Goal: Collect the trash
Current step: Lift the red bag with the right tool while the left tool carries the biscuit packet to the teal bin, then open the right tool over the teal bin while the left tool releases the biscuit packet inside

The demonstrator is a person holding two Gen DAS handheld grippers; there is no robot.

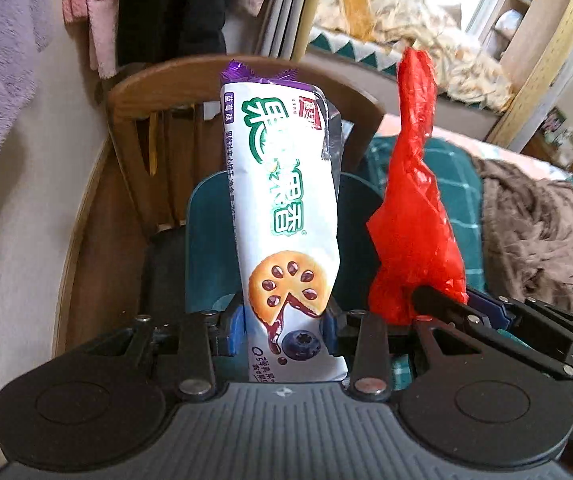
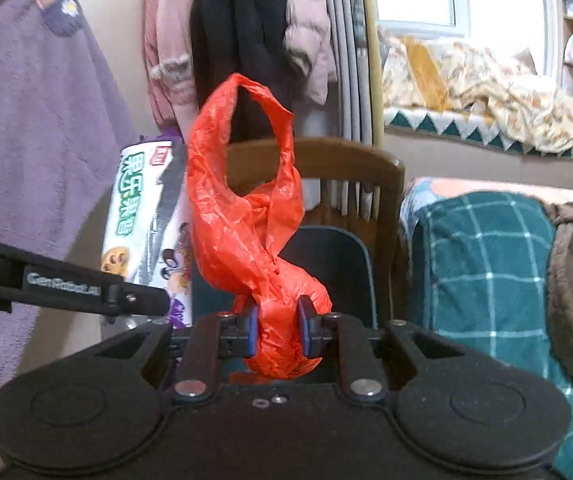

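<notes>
Trash fills both grips. From the left wrist, the left hand-held gripper (image 1: 282, 326) clamps a biscuit wrapper (image 1: 282, 208) upright above a wooden chair (image 1: 134, 92); held low, it could slide out. From the right wrist, the right hand-held gripper (image 2: 278, 330) pinches a crumpled red plastic bag (image 2: 246, 216), whose loose loop might snag. A bed (image 2: 486, 264) lies alongside.

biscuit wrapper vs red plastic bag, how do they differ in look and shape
The biscuit wrapper is white, printed and stands straight and stiff; the red plastic bag is plain, crumpled and twisted with a looped handle. The left gripper holds the wrapper, the right gripper the bag. Both are clamped near their lower end.
</notes>
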